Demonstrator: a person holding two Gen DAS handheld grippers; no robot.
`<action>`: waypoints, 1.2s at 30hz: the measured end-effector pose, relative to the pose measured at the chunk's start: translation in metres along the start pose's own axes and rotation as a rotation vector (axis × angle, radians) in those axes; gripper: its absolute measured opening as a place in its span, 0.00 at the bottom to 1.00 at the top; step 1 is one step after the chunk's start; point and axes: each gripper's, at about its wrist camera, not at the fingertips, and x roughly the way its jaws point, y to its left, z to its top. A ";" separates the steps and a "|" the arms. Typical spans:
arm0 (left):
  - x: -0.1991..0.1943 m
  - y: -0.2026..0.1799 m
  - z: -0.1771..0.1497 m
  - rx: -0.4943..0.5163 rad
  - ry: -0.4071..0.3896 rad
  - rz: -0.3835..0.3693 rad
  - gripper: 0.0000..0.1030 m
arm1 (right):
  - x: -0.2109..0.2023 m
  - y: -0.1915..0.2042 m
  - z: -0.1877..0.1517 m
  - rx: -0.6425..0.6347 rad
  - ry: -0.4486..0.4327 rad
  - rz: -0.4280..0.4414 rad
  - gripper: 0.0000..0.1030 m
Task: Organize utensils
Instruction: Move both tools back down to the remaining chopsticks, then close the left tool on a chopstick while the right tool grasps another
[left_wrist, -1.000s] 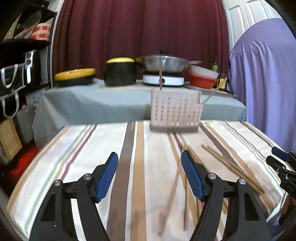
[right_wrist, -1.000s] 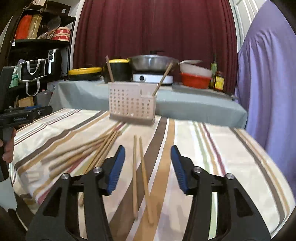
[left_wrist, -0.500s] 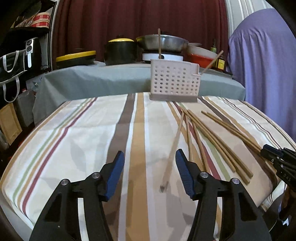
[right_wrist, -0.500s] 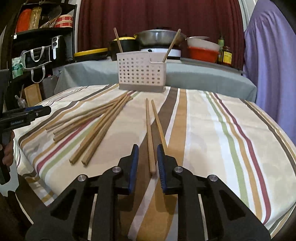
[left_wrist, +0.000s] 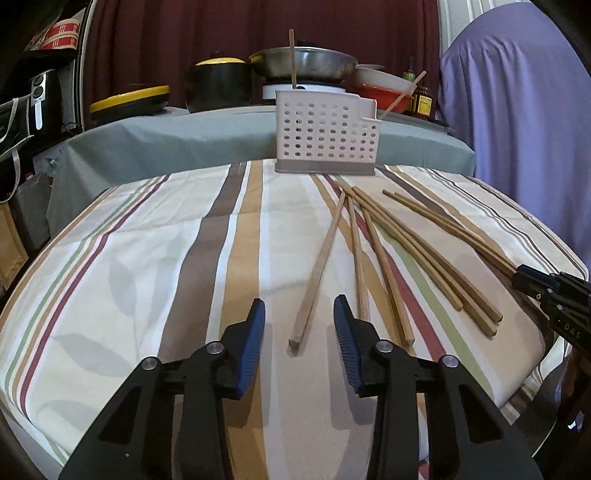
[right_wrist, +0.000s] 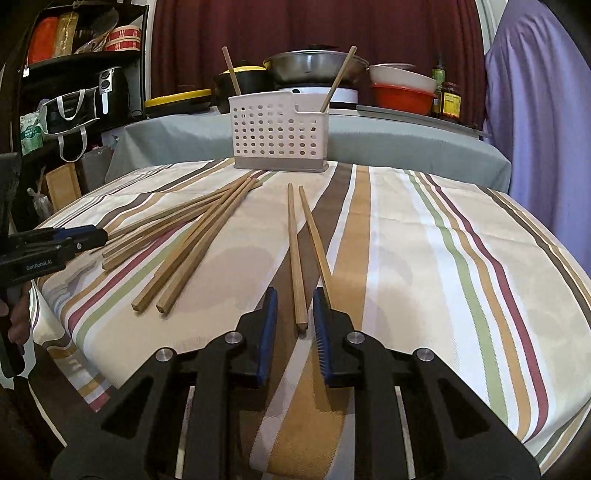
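Several wooden chopsticks lie loose on the striped tablecloth (left_wrist: 147, 258). A white perforated utensil holder (left_wrist: 325, 136) (right_wrist: 277, 133) stands at the table's far edge with two chopsticks upright in it (right_wrist: 231, 70) (right_wrist: 340, 77). My left gripper (left_wrist: 298, 301) is low over the cloth. Its jaws are closing around the near end of the leftmost chopstick (left_wrist: 317, 273), and the pads stay clear of it. My right gripper (right_wrist: 295, 290) has narrow jaws around the near end of one chopstick (right_wrist: 297, 273) of a pair, with a gap on each side. The pair's other stick (right_wrist: 314, 236) runs behind the right finger.
Behind the table, a grey-covered counter (right_wrist: 406, 140) carries pots, a wok and bowls. A dark shelf (right_wrist: 74, 74) with bags stands at the left and a purple cover (left_wrist: 517, 110) at the right. A hand (right_wrist: 14, 317) holds the left gripper near the table's left edge.
Both grippers have sunk toward the tablecloth. The left jaws narrowed around a chopstick's end. The right jaws narrowed around one stick of the pair, then held.
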 end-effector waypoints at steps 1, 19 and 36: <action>0.000 0.001 -0.001 -0.003 0.002 -0.002 0.33 | 0.000 0.000 0.000 0.001 0.000 0.000 0.19; -0.002 -0.001 -0.002 0.018 -0.011 -0.031 0.08 | 0.001 0.000 -0.002 0.001 0.002 0.001 0.13; -0.021 -0.002 0.012 0.033 -0.070 -0.018 0.07 | -0.013 0.005 0.006 -0.014 -0.045 -0.003 0.06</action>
